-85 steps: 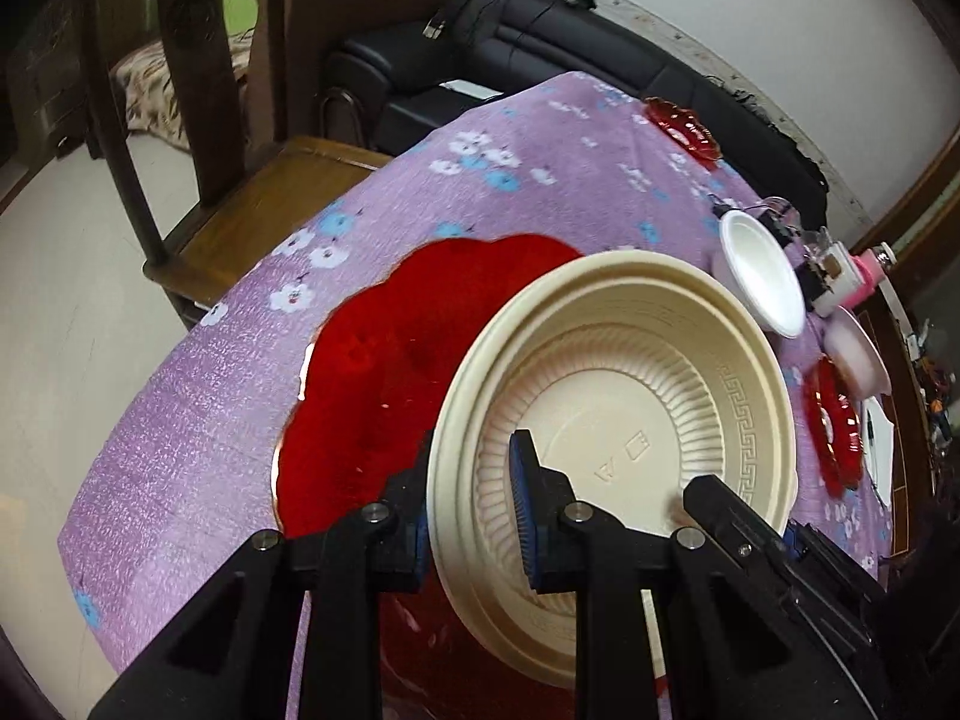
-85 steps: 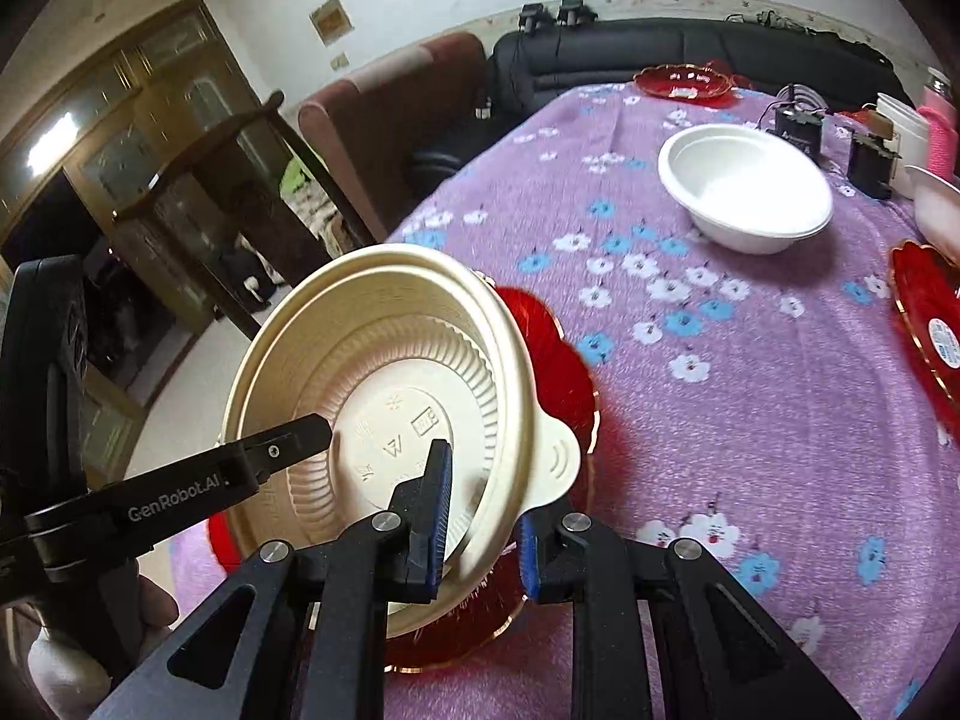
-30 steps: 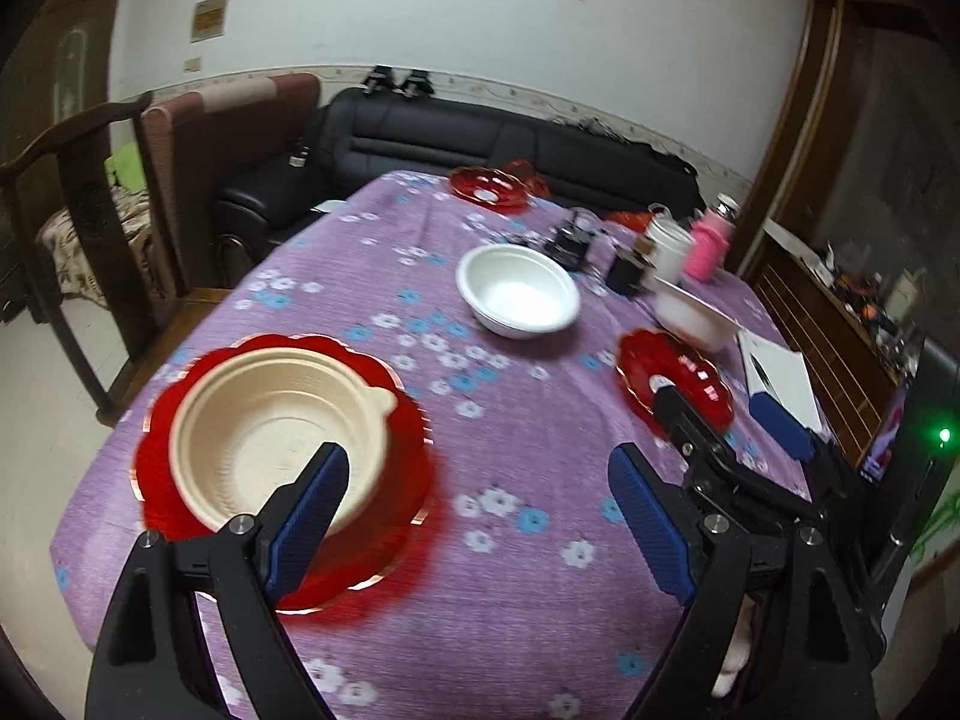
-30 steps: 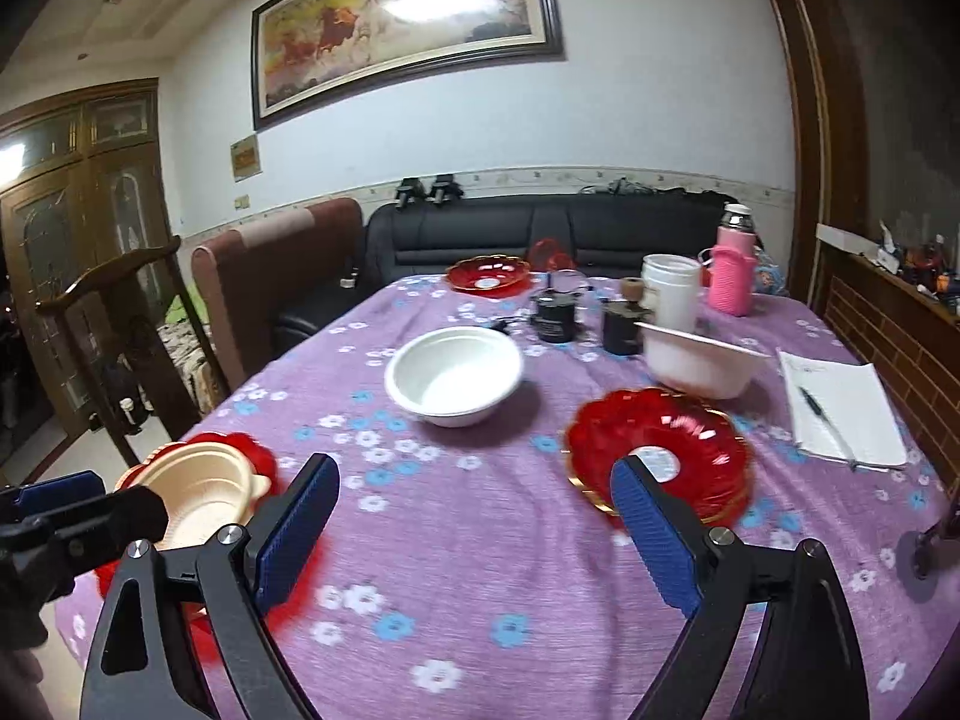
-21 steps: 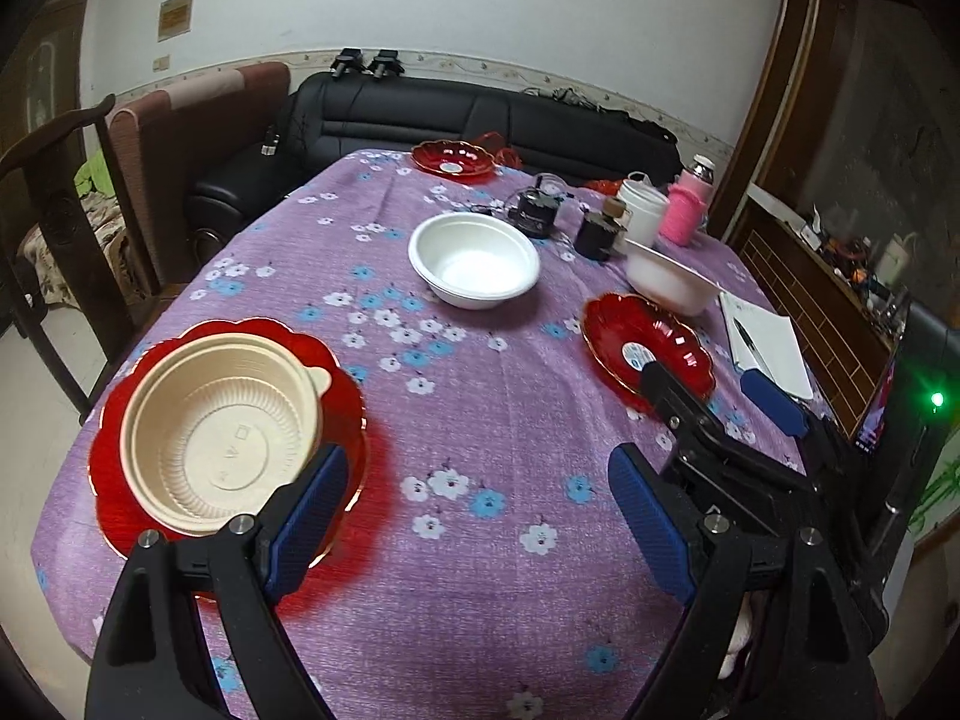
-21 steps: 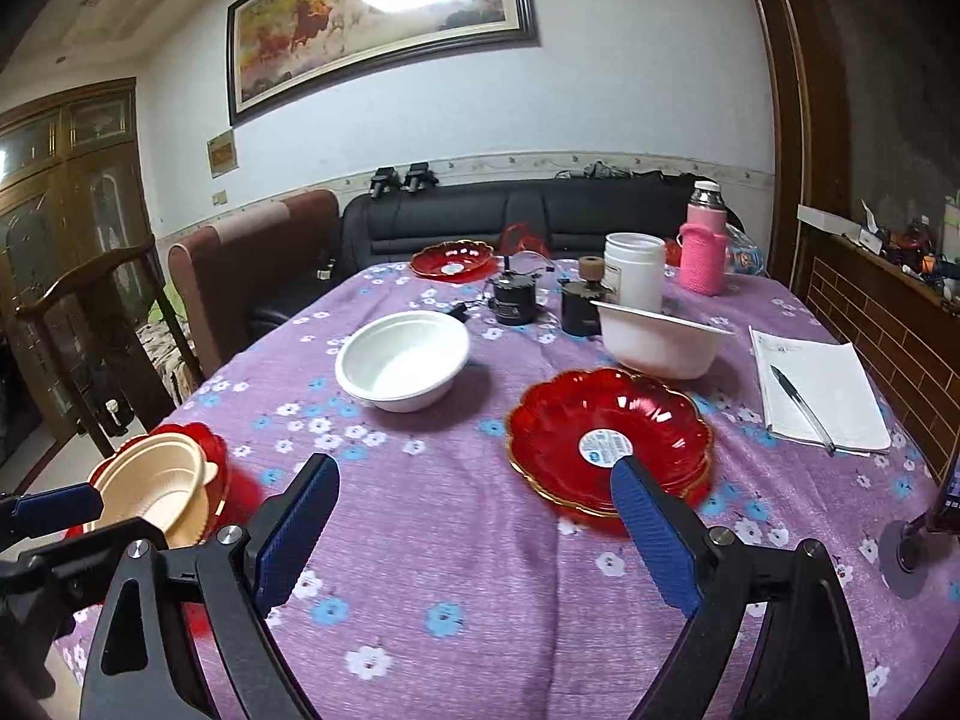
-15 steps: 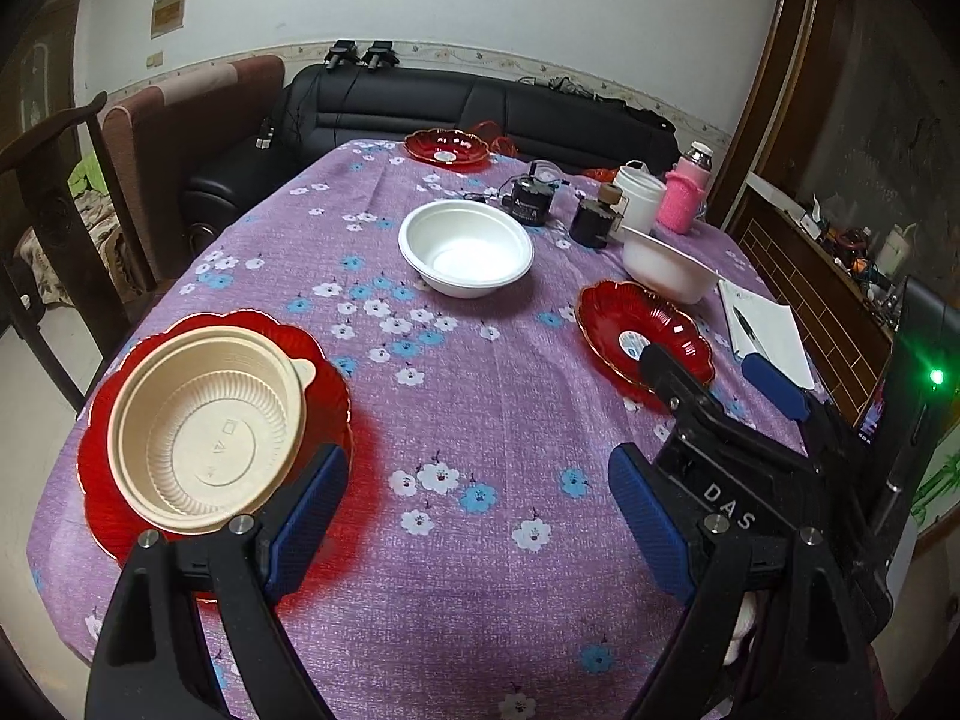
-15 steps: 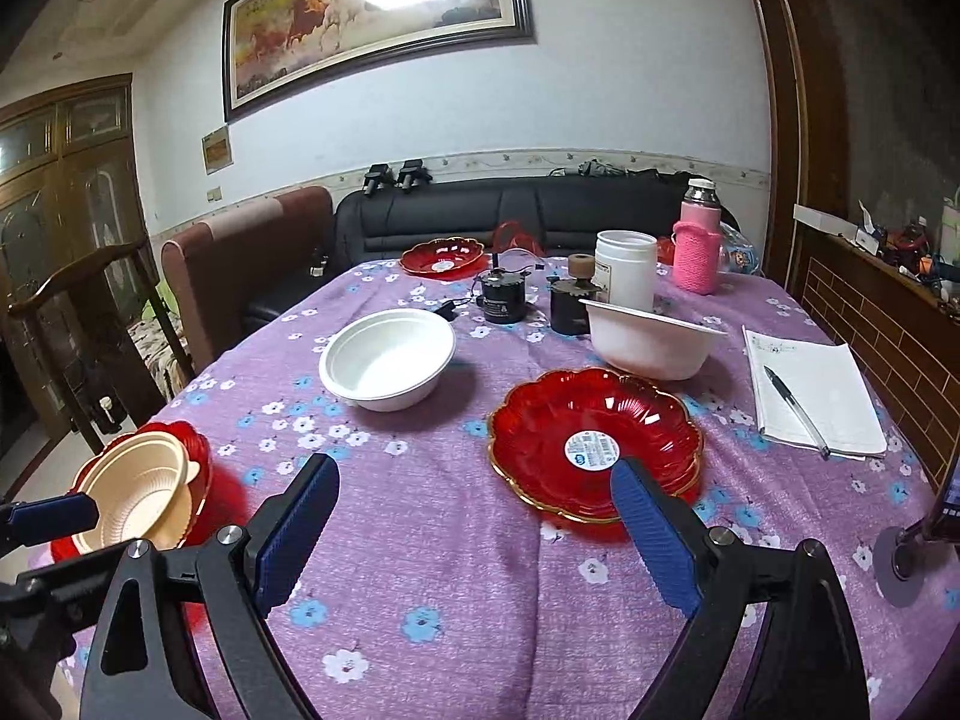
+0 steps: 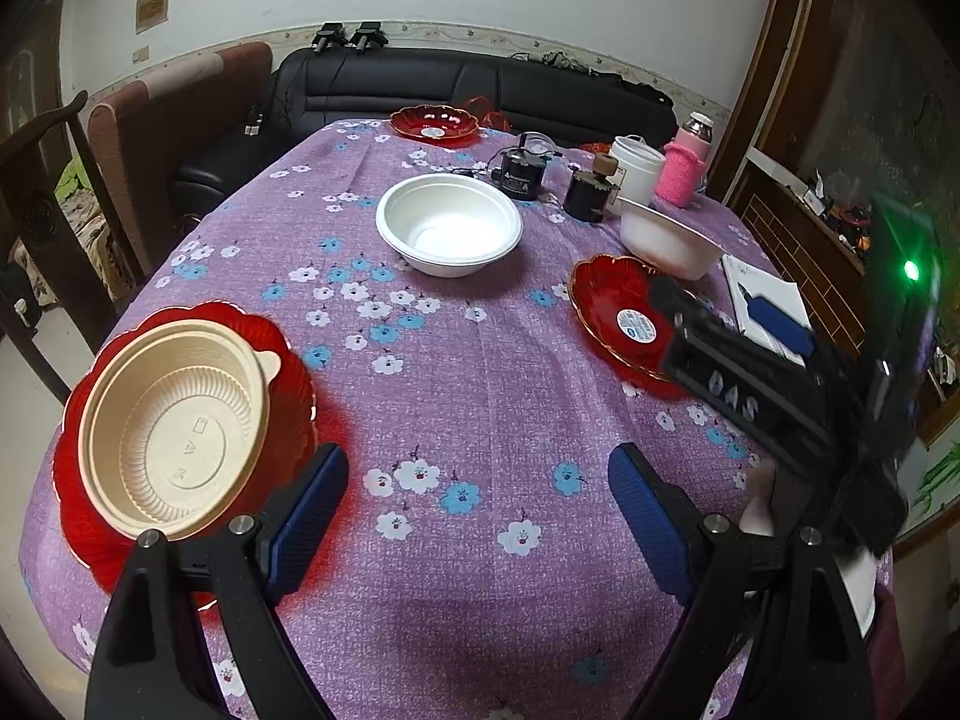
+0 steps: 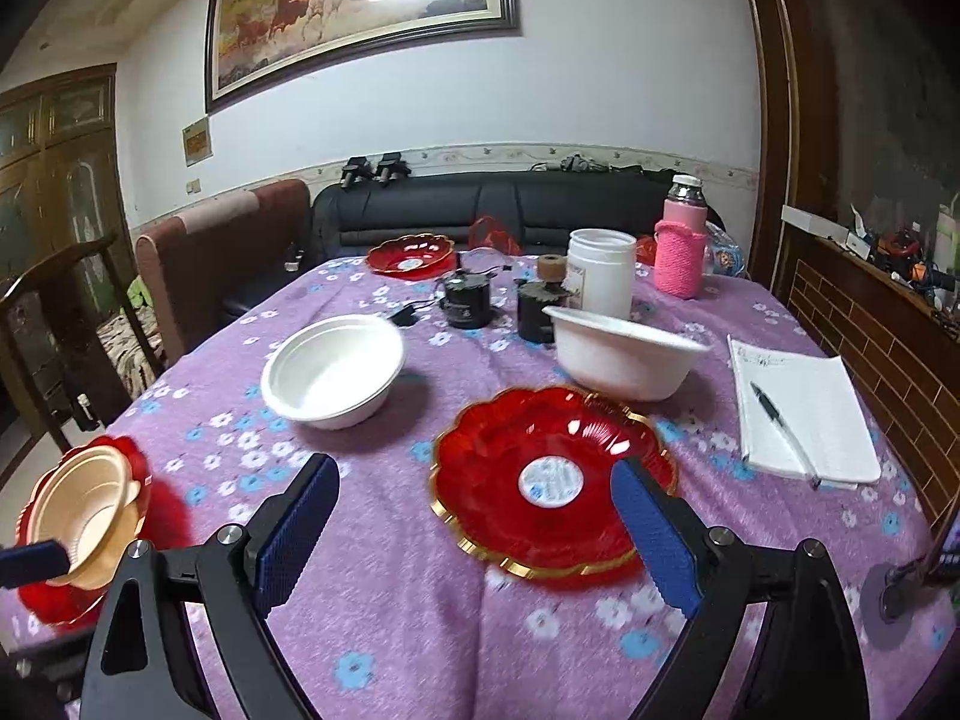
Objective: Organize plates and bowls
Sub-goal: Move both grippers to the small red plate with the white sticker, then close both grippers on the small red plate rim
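A beige ribbed bowl (image 9: 171, 435) sits on a red scalloped plate (image 9: 288, 372) at the table's near left; both also show in the right wrist view, the bowl (image 10: 81, 510) on the plate (image 10: 141, 468). A white bowl (image 9: 449, 228) (image 10: 333, 369) stands mid-table. A second red plate (image 9: 612, 312) (image 10: 549, 474) lies near right, a second white bowl (image 9: 663, 237) (image 10: 621, 354) behind it. A third red plate (image 9: 435, 123) (image 10: 410, 255) is at the far edge. My left gripper (image 9: 479, 507) and right gripper (image 10: 477, 525) are open and empty above the near table.
A purple floral cloth (image 9: 480, 390) covers the table. A white jar (image 10: 602, 276), a pink-sleeved bottle (image 10: 681, 252) and small dark devices (image 10: 465, 297) stand at the back. A notepad with a pen (image 10: 798, 408) lies at right. A black sofa (image 9: 480, 93) and wooden chairs (image 9: 48, 198) surround the table.
Both grippers let go of the beige bowl onto the red plate, opened and pulled back. The right gripper has since swung right, over the second red plate.
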### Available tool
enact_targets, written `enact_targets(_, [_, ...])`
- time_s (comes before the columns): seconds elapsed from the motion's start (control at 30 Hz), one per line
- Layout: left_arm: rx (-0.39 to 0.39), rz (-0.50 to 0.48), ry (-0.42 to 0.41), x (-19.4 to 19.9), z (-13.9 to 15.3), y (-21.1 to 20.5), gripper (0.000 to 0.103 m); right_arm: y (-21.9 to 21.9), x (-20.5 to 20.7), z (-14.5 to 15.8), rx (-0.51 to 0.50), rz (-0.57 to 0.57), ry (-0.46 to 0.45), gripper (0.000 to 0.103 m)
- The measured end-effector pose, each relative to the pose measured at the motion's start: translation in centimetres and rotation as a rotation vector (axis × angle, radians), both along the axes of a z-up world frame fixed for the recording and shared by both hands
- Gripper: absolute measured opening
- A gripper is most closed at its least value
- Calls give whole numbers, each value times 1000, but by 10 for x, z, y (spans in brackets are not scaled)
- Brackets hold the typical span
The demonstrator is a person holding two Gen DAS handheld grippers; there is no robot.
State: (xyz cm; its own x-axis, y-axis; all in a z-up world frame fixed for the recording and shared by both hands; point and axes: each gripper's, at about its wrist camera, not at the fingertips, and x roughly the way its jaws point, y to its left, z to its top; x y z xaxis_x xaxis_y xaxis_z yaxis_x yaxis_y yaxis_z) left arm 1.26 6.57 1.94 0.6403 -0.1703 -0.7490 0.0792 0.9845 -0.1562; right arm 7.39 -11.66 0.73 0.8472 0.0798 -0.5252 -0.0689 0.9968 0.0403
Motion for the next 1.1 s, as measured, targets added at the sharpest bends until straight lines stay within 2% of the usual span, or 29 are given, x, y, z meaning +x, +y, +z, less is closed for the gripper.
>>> enact_targets(0.13, [10, -12, 11, 7, -3, -6, 88, -18, 19, -3, 16, -32, 8, 94])
enact_targets(0.27, [10, -17, 27, 15, -7, -11, 88, -49, 30, -9, 83, -84, 12, 94])
enact_targets(0.4, [-6, -24, 41, 29, -9, -18, 88, -94, 42, -18, 209, -147, 55, 94])
enact_targets(0.53, [-16, -32, 28, 45, -9, -33, 88, -146, 49, -34, 412, -225, 124, 94])
enact_targets(0.63, [-48, -40, 33, 65, -12, -45, 88, -165, 53, -45, 479, -255, 169, 85])
enact_targets(0.7, [-58, -38, 38, 77, -14, -51, 88, -168, 55, -49, 496, -258, 187, 80])
enact_targets(0.83, [-64, -51, 47, 106, -24, -68, 88, -157, 62, -56, 465, -229, 223, 71])
enact_targets(0.87, [-69, -51, 55, 115, -28, -71, 86, -153, 63, -58, 453, -220, 231, 67])
enact_targets(0.97, [-88, -55, 109, 136, -44, -77, 63, -143, 70, -66, 413, -198, 263, 63])
enact_targets(1.1, [-127, -54, 176, 157, -66, -82, 60, -136, 78, -75, 396, -172, 296, 51])
